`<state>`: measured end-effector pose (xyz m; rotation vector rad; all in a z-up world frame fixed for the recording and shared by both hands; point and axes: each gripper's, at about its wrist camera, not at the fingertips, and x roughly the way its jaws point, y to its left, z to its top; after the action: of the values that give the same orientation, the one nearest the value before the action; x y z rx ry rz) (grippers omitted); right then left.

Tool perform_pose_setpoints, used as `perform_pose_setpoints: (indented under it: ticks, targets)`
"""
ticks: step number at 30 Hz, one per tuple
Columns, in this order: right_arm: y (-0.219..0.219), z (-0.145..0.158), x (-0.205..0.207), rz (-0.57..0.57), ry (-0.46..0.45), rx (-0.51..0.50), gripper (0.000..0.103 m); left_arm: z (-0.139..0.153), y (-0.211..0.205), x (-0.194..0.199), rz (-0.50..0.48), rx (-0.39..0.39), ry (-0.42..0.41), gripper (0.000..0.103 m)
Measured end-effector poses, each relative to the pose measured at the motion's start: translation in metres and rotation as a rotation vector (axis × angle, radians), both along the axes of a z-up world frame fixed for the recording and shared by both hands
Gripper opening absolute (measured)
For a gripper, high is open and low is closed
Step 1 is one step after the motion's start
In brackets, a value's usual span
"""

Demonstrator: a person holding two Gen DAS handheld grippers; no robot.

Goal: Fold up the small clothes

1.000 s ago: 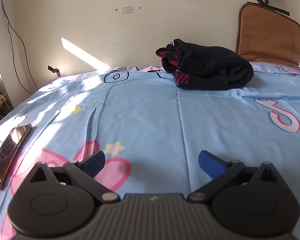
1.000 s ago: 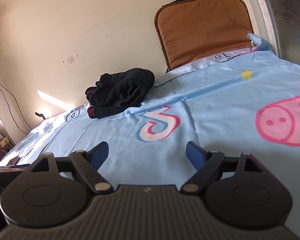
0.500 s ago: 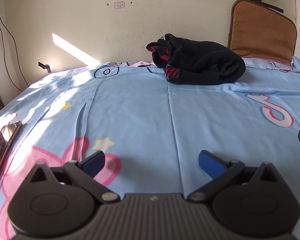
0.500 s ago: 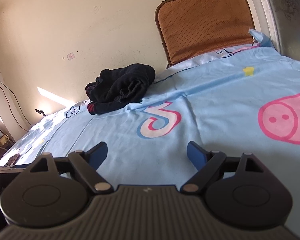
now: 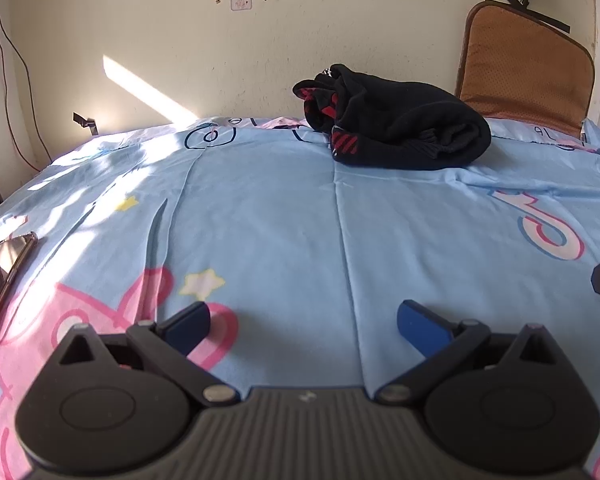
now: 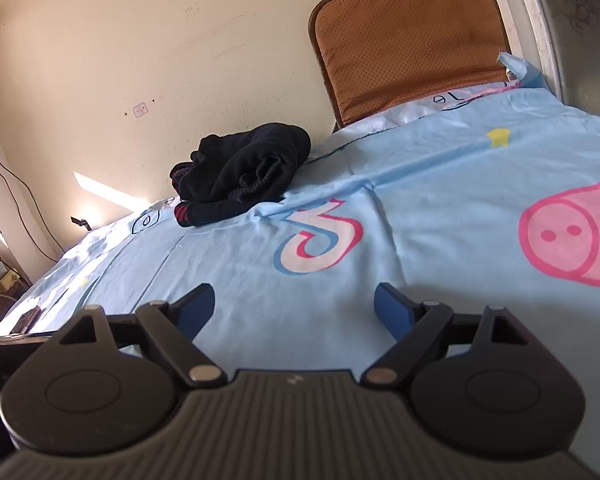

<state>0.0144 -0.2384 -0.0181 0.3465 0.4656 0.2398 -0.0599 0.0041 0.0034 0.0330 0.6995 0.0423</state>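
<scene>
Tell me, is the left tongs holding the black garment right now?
No, the left tongs are open and empty over the blue sheet, while the black garment lies far off by the wall.

Readable print on the bedsheet (image 6: 440, 184)

You can read a large pink-and-blue "3" (image 6: 320, 236) mid-sheet and "16" (image 6: 446, 99), seen inverted, at its far edge by the cushion (image 6: 412, 40).

You have one black garment bundle (image 5: 396, 124) at twelve o'clock, one phone (image 5: 0, 276) at nine, one brown cushion (image 5: 524, 68) at one.
</scene>
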Motion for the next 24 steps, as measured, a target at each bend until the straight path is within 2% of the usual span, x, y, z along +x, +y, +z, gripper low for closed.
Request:
perform_pose_setpoints:
  ticks: [14, 24]
  targets:
    - [-0.001, 0.000, 0.000, -0.002, -0.003, 0.002, 0.089, 0.000, 0.003, 0.002, -0.003, -0.023, 0.008, 0.103]
    - [0.000, -0.001, 0.000, -0.009, 0.002, 0.007, 0.089, -0.001, 0.001, 0.016, -0.068, -0.013, -0.012, 0.103]
